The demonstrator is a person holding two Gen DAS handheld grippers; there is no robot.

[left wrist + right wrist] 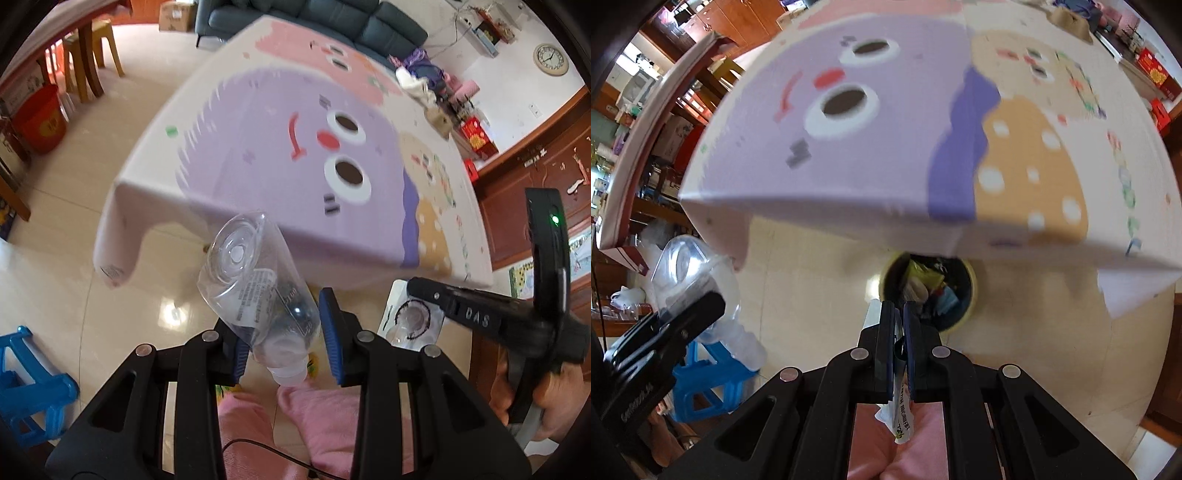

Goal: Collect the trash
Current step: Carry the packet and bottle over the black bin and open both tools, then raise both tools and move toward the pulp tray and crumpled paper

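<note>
the round yellow-rimmed trash bin (971,295) sits partly hidden under the table's drooping cartoon-printed cloth (886,155), which is motion-blurred. the thin white printed packet (899,413) is mostly covered by the right gripper's (899,321) blue pads; its print is illegible.

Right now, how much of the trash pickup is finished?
Nearly done. The tablecloth looks mostly cleared. The left gripper holds a clear plastic bottle; the right gripper pinches a flat packet. Left: dropping both into the already part-filled bin under the table edge.
</note>
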